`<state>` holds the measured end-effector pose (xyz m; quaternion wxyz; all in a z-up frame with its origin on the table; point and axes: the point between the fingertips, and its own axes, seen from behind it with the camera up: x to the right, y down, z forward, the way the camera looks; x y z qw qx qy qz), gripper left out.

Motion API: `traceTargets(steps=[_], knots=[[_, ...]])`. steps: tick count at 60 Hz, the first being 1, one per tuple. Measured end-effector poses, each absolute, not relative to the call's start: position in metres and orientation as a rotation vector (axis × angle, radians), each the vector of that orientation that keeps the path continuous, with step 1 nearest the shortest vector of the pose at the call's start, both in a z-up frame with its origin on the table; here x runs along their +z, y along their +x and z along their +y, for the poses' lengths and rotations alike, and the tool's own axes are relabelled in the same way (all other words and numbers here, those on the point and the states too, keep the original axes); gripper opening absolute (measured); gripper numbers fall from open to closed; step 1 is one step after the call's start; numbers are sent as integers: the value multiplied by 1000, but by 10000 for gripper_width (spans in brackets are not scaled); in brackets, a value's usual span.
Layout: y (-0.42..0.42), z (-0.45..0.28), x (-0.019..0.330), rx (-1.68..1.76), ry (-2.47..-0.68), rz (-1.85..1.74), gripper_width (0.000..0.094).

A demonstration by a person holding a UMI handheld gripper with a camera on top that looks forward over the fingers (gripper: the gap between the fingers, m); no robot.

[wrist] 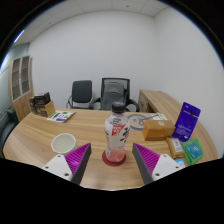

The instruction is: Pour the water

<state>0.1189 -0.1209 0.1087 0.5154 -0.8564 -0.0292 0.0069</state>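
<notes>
Jaws are standing wide apart around the upright bottle on the desk, gripping nothing, with the cup waiting at its left, so closing off-centre is risking tipping the tall bottle.

The bottle is standing on the table between the gripper fingers; the bowl is sitting left, boxes right.

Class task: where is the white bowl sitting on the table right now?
In the gripper view, the white bowl sits on the wooden table, left of the labelled bottle that stands between the open gripper fingers.
</notes>
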Motion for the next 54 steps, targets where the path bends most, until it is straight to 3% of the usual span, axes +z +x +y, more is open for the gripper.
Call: traceTargets(steps=[24,54], knots=[[62,-283,186,-50,-2114,17,858],[38,-323,198,-79,-2111,0,858]])
